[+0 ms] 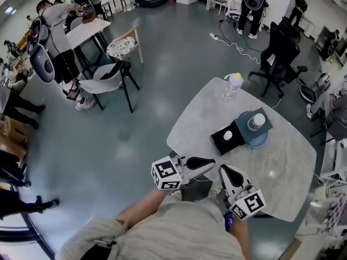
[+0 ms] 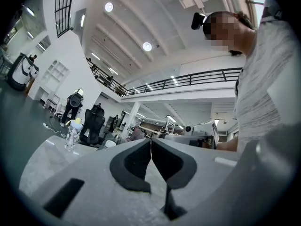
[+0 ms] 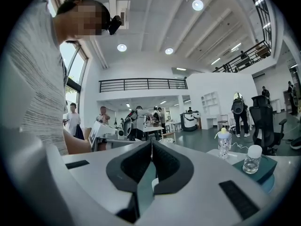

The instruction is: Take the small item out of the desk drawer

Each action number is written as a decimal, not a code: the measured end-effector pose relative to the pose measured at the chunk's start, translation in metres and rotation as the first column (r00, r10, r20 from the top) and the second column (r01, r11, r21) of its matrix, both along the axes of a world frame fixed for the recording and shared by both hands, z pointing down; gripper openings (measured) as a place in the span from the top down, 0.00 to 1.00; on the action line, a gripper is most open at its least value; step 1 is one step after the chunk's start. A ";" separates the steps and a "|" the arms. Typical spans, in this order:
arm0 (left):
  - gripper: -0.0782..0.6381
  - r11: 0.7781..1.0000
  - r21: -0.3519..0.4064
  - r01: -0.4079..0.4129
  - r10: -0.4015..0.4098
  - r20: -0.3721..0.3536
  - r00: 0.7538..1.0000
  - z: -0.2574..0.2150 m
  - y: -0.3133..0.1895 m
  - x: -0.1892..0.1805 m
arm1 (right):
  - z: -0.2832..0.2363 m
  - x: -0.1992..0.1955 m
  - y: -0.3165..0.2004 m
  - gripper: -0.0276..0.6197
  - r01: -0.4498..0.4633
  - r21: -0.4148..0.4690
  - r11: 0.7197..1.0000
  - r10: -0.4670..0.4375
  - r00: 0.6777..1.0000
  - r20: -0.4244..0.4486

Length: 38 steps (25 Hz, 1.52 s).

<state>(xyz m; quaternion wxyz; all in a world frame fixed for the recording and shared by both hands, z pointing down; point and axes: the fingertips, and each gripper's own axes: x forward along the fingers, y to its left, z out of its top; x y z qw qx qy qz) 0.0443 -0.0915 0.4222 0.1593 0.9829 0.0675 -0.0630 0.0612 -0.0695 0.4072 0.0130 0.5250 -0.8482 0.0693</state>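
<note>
With the left gripper (image 1: 209, 164) and right gripper (image 1: 225, 171) both clenched on nothing by the near edge of the table (image 1: 282, 167), the reach seems not yet begun: the small white item (image 1: 227, 136) lies ahead of them in what looks like the open black drawer (image 1: 219, 143), so one must open and advance.

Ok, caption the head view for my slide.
Left gripper and right gripper, shut and empty, at the marble table with a black box.
</note>
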 end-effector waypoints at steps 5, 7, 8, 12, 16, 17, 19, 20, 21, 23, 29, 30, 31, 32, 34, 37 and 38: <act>0.87 1.000 -0.009 0.023 -0.023 0.026 0.999 0.011 -0.013 0.011 | 0.009 0.012 -0.015 0.94 0.031 -0.021 0.999 -0.032 0.999 -0.019; 0.87 1.000 -0.002 0.026 -0.026 0.039 0.999 0.014 -0.017 0.020 | 0.013 0.018 -0.022 0.94 0.046 -0.027 0.999 -0.047 0.999 -0.028; 0.87 1.000 0.003 0.028 -0.028 0.046 0.999 0.016 -0.020 0.025 | 0.015 0.021 -0.025 0.94 0.054 -0.031 0.998 -0.055 0.998 -0.031; 0.87 0.999 0.005 0.044 -0.045 0.076 0.996 0.027 -0.031 0.046 | 0.026 0.037 -0.037 0.94 0.079 -0.055 0.995 -0.081 0.996 -0.037; 0.87 0.998 -0.001 0.061 -0.060 0.101 0.993 0.038 -0.042 0.065 | 0.035 0.059 -0.049 0.94 0.085 -0.074 0.994 -0.087 0.996 -0.032; 0.87 0.998 -0.001 0.065 -0.065 0.108 0.992 0.041 -0.045 0.070 | 0.038 0.065 -0.053 0.94 0.080 -0.074 0.994 -0.083 0.996 -0.038; 0.87 0.997 -0.002 0.075 -0.075 0.123 0.990 0.048 -0.052 0.078 | 0.044 0.078 -0.061 0.94 0.066 -0.073 0.995 -0.071 0.996 -0.055; 0.87 0.997 -0.004 0.081 -0.080 0.131 0.988 0.052 -0.056 0.082 | 0.049 0.084 -0.065 0.94 0.060 -0.077 0.995 -0.066 0.996 -0.066; 0.87 0.996 -0.005 0.088 -0.086 0.140 0.986 0.057 -0.059 0.086 | 0.054 0.090 -0.068 0.94 0.055 -0.085 0.995 -0.062 0.995 -0.078; 0.87 0.995 -0.008 0.100 -0.098 0.158 0.983 0.065 -0.065 0.092 | 0.066 0.099 -0.075 0.94 0.046 -0.106 0.993 -0.057 0.993 -0.107; 0.87 0.989 -0.056 0.140 -0.127 0.194 0.973 0.090 -0.083 0.106 | 0.105 0.122 -0.095 0.92 0.012 -0.182 0.983 -0.038 0.989 -0.144; 0.87 0.987 -0.067 0.147 -0.131 0.196 0.972 0.095 -0.085 0.109 | 0.111 0.125 -0.098 0.87 0.004 -0.194 0.981 -0.033 0.989 -0.146; 0.87 0.986 -0.075 0.152 -0.134 0.200 0.970 0.099 -0.088 0.111 | 0.117 0.128 -0.101 0.82 -0.002 -0.205 0.979 -0.029 0.988 -0.149; 0.87 0.984 -0.082 0.156 -0.136 0.206 0.969 0.103 -0.089 0.114 | 0.122 0.130 -0.104 0.82 -0.007 -0.214 0.977 -0.026 0.988 -0.154; 0.87 0.982 -0.093 0.166 -0.142 0.220 0.965 0.111 -0.094 0.118 | 0.132 0.134 -0.110 0.81 -0.016 -0.233 0.972 -0.022 0.987 -0.160; 0.87 0.976 -0.114 0.186 -0.155 0.234 0.960 0.122 -0.100 0.122 | 0.150 0.137 -0.119 0.79 -0.018 -0.274 0.962 -0.029 0.985 -0.168; 0.87 0.974 -0.120 0.190 -0.158 0.239 0.958 0.124 -0.102 0.123 | 0.156 0.137 -0.121 0.78 -0.022 -0.288 0.957 -0.031 0.984 -0.175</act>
